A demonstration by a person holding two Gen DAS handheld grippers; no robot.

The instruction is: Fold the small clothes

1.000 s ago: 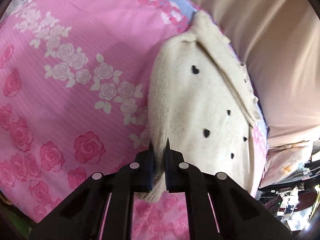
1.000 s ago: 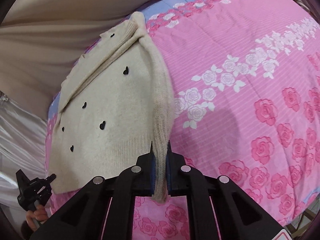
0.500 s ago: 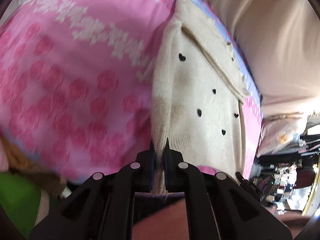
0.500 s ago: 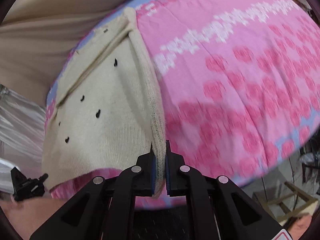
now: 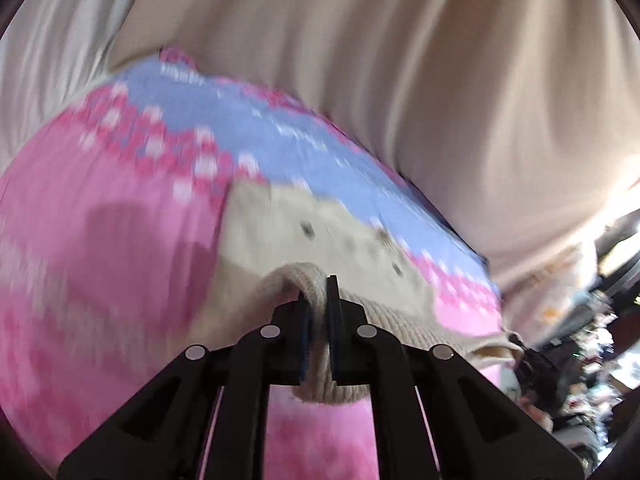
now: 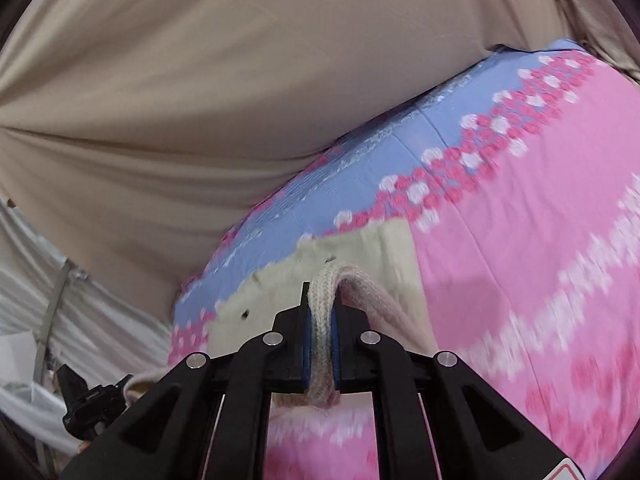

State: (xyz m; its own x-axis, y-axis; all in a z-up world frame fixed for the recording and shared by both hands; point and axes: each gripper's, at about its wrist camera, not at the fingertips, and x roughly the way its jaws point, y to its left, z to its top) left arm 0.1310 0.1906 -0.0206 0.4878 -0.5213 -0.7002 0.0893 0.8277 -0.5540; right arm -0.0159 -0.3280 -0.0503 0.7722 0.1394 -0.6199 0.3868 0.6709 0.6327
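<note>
Both claws have swung up and forward since the earlier frames, carrying the knit hem with them, so the cream cardigan that lay spread out lengthwise now appears doubled back toward its far end.

Left wrist view: the left claw (image 5: 319, 308) sits at lower centre, its jaws pressed together on a thick ribbed roll of the cream cardigan (image 5: 280, 228). The rest of the garment lies blurred at mid-frame on the pink floral bedsheet (image 5: 100, 240), just below the sheet's blue band, with a beige curtain (image 5: 400, 60) filling the upper half. The hem runs off to the lower right, toward the other claw.

Right wrist view: the right claw (image 6: 320, 312) at lower centre is likewise clamped on a ribbed fold of the cardigan (image 6: 384, 248), which loops over the jaw tips. The body of the garment rests on the bedsheet (image 6: 520, 260) at centre, beside the blue band. The left claw (image 6: 86, 400) shows small at lower left.

The knit looks soft, light and stretchy, so it should drape and sag between the two grips. The ribbed hem corners are probably the firmest places to hold, as they bunch without slipping.
</note>
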